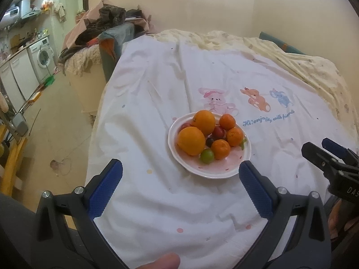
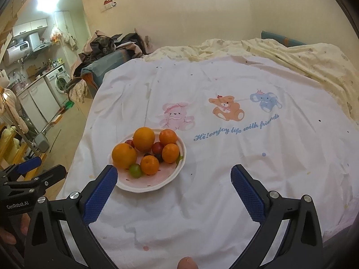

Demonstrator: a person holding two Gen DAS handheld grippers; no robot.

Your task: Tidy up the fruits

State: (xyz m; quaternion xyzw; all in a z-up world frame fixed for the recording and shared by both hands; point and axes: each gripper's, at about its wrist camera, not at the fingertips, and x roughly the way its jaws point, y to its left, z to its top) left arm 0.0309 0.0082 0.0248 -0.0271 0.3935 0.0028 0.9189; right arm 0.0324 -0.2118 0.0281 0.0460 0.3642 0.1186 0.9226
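The left gripper and the right gripper both hover with jaws spread wide, holding and touching nothing. The plate of fruit rests on the white sheet, just beyond their fingertips.

A white sheet printed with a pink bunny, an orange bear, a blue elephant and blue script carries a white plate with a pink centre, orange citrus, dark red fruits and a green one.
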